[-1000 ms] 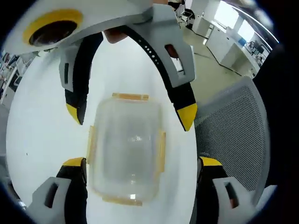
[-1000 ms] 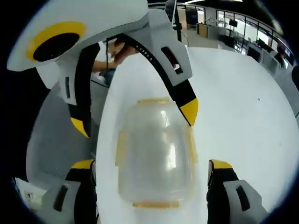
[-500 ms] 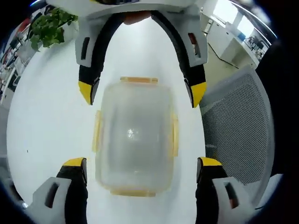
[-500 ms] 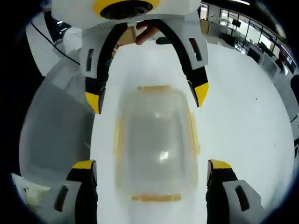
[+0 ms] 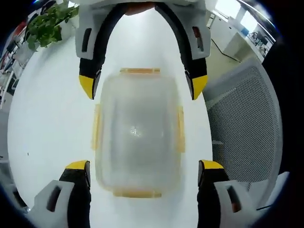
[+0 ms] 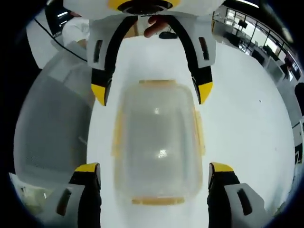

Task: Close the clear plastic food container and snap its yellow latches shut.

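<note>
A clear plastic food container [image 5: 137, 130] [image 6: 157, 142] stands on the white table [image 5: 47, 118] with its lid resting on top. Yellow latches [image 5: 96, 126] [image 6: 199, 135] stick out on all of its sides. My left gripper [image 5: 143, 166] is open, one jaw on each side of the container's near end. The right gripper [image 5: 142, 86] faces it from the far end, jaws spread past the corners. In the right gripper view my right gripper [image 6: 154, 167] is open around the near end, and the left gripper [image 6: 152, 94] straddles the far end.
A grey mesh chair [image 5: 242, 128] [image 6: 52, 114] stands right at the table's edge beside the container. A green plant [image 5: 45, 28] is at the far side. A hand [image 6: 154, 26] holds the left gripper. Office desks lie beyond.
Both grippers have turned to face each other squarely and moved in over the container, which now looks larger. The container itself has stayed put on the table.
</note>
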`<state>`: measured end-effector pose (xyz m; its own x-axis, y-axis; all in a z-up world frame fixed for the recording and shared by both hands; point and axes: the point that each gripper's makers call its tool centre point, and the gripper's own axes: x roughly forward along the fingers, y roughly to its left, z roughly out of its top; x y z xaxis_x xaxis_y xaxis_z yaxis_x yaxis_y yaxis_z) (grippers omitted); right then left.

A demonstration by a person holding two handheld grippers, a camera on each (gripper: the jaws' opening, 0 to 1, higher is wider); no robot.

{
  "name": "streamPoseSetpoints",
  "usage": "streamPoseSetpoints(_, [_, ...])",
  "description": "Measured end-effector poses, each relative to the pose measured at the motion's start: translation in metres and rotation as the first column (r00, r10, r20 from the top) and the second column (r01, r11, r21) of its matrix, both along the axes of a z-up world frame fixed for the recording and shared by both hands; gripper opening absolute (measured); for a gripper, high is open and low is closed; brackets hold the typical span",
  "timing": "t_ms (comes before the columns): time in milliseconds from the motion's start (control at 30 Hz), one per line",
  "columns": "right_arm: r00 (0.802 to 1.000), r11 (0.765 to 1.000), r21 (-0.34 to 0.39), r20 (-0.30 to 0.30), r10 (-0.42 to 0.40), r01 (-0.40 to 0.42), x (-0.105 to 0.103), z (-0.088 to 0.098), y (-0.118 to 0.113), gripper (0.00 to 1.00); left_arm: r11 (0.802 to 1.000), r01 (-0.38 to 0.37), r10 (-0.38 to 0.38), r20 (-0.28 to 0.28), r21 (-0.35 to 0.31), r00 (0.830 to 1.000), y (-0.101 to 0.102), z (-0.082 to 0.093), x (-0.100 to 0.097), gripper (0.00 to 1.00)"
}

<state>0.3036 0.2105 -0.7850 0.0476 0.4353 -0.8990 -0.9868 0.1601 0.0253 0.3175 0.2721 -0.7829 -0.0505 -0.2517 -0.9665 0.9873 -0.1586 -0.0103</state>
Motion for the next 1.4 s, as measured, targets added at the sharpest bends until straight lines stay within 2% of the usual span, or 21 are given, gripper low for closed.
streamPoseSetpoints(133, [1.0,0.999,-0.047,0.0,0.019,-0.019,0.0,-0.01,-0.004,0.94,1.0,0.001,-0.001,0.002,0.007,1.0,-0.001,-0.006,0.001,0.94])
streamPoseSetpoints(300, [1.0,0.997,-0.066,0.01,0.028,-0.027,0.0,-0.017,-0.007,0.92,1.0,0.01,-0.01,0.008,0.025,1.0,0.002,-0.014,0.002,0.91])
streamPoseSetpoints(567, [0.999,0.996,-0.081,0.02,0.029,-0.027,0.005,-0.02,-0.01,0.86,0.999,0.015,-0.016,0.017,0.031,1.0,0.003,-0.017,0.005,0.89])
streamPoseSetpoints(667, [1.0,0.995,-0.092,0.013,0.023,-0.021,0.005,-0.021,-0.01,0.86,0.999,0.026,-0.028,0.058,0.036,0.998,0.002,-0.019,0.01,0.83])
streamPoseSetpoints(800, [1.0,0.993,-0.117,0.01,0.026,-0.025,0.005,-0.022,-0.01,0.86,0.999,0.004,-0.006,0.054,0.039,0.999,0.002,-0.019,0.009,0.82])
streamPoseSetpoints(1400, [1.0,0.994,-0.104,0.013,0.017,-0.016,0.005,-0.023,-0.011,0.85,0.999,-0.008,0.006,0.061,0.046,0.998,0.002,-0.021,0.008,0.82])
